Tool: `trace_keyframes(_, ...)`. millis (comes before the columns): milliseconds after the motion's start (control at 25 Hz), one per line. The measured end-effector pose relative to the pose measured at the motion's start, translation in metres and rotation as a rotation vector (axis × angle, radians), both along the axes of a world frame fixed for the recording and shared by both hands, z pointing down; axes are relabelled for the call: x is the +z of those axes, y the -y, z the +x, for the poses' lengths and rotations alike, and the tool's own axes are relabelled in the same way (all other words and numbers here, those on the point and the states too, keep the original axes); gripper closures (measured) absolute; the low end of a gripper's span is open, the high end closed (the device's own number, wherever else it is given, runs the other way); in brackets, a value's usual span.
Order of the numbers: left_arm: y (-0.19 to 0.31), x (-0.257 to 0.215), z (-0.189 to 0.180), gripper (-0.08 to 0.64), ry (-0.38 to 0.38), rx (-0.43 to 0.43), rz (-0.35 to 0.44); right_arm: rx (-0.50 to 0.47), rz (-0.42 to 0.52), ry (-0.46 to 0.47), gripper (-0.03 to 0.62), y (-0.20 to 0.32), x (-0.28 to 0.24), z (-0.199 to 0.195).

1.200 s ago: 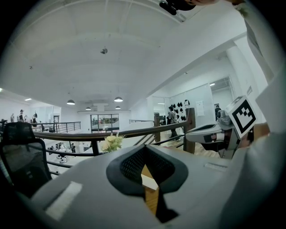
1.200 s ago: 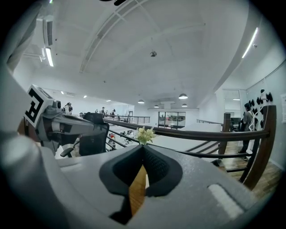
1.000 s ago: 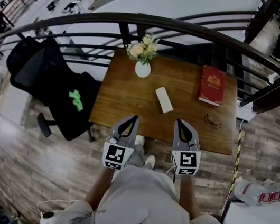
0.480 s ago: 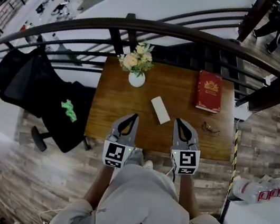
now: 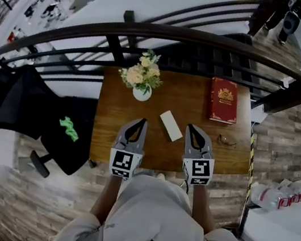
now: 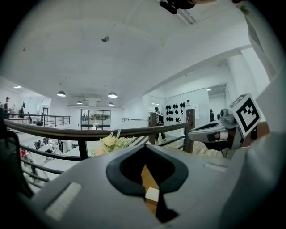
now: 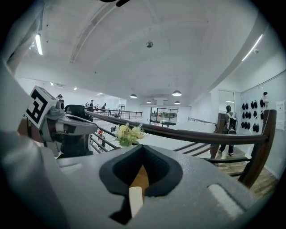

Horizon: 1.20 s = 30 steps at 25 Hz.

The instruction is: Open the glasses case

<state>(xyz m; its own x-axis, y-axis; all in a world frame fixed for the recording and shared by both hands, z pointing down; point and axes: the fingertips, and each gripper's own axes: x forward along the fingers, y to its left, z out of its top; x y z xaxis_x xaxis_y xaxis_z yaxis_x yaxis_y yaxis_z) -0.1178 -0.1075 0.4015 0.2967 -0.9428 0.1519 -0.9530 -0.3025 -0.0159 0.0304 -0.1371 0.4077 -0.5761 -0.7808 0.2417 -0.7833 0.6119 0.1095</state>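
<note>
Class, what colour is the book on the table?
The book is red, gold emblem; clearest in head view.

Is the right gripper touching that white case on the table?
Apart. The head view shows a strip of bare table between the right gripper and the white case, which lies untouched.

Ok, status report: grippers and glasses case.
Left gripper and right gripper both shut, empty. Glasses case closed, flat on the table between them, untouched. Nothing in the way.
</note>
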Motion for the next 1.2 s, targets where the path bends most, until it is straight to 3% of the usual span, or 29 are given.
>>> trace_keyframes(600,0.052,0.058,-0.017,0.54,-0.119,0.121,-0.144,0.075,-0.12,-0.087,0.589,0.034,0.059,-0.023)
trace_keyframes(840,0.061,0.086,-0.012,0.54,-0.111,0.153,-0.205,0.077,-0.182,-0.123,0.589,0.035,0.085,-0.025)
trace_keyframes(1200,0.07,0.134,-0.006,0.54,-0.086,0.133,-0.284,0.036,-0.27,-0.18,0.589,0.042,0.131,-0.015)
